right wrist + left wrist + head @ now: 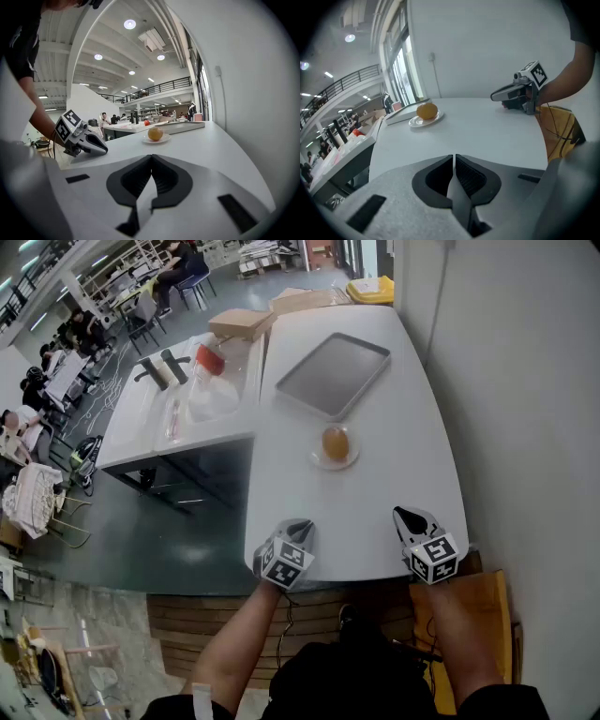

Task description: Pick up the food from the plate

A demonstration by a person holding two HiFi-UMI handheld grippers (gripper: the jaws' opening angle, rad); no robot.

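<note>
A round golden-brown piece of food (336, 442) sits on a small white plate (335, 462) in the middle of the white table (375, 493). It also shows as the food (426, 110) on its plate (425, 121) in the left gripper view, and as the food (155, 133) on the plate (156, 140) in the right gripper view. My left gripper (302, 526) rests near the table's front left edge, shut and empty. My right gripper (405, 516) lies at the front right, also shut with nothing in it. Both are well short of the plate.
A grey metal tray (332, 374) lies on the table beyond the plate. A second white counter (178, 409) at the left carries bottles, clear bags and a cardboard box (241, 322). A white wall (506, 381) runs along the right. People sit in the far background.
</note>
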